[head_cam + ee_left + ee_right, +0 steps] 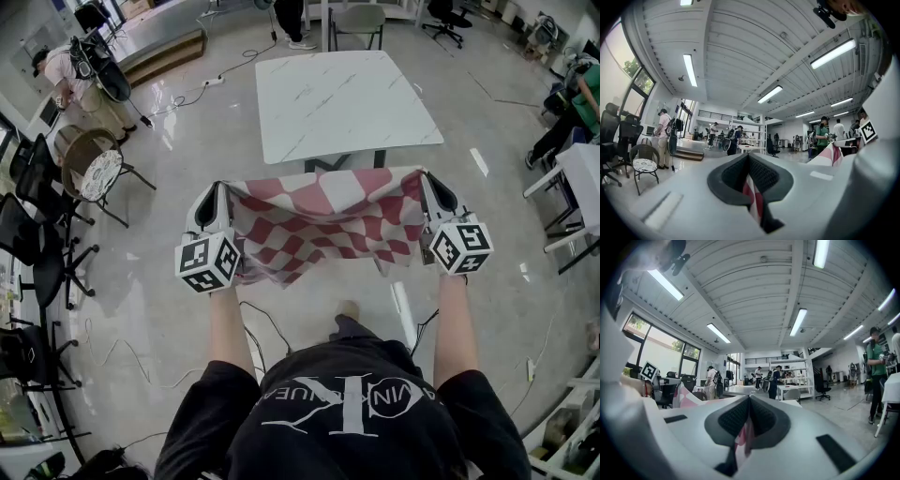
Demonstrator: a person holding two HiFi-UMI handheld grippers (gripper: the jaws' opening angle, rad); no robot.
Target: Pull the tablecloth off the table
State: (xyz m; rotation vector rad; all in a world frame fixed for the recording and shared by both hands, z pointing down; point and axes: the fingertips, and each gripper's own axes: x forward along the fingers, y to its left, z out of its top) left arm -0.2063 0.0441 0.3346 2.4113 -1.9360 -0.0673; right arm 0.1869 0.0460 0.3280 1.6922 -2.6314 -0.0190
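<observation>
Holds tablecloth (323, 225) clear of tabletop (337, 103), clamped in left hand-held gripper (222, 192) and right hand-held gripper (429, 184); apparently needs only setting aside.

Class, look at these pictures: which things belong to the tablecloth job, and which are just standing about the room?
Part of the job:
- checked tablecloth
- white table, already bare
- left gripper and right gripper, both shut on the cloth

Just standing about:
- round chair
- grey chair
- power strip
</observation>
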